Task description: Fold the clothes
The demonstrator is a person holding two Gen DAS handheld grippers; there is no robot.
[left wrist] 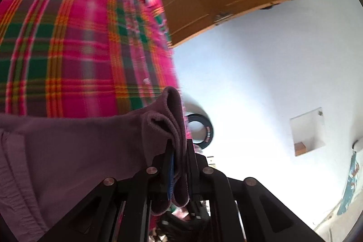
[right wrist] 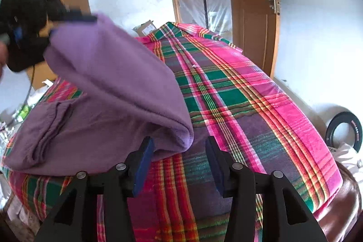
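One fold looks roughly half made: the purple garment (right wrist: 109, 92) lies partly on the bed (right wrist: 249, 110), its lower layers bunched toward the bed's left edge, while an upper flap is lifted and arched over them. That flap has not yet been laid flat, and any smoothing or further folds seem, as far as I can judge, to be left to do.

The left hand-held gripper (left wrist: 179, 151) is pressed together on a doubled edge of the purple cloth, which pokes up between its fingers; in the right wrist view it is raised at the upper left, holding the flap's far corner above the bed. The right hand-held gripper (right wrist: 179, 151) hangs low over the plaid cover with its fingers spread and empty, just beside the garment's rolled fold, not gripping it.
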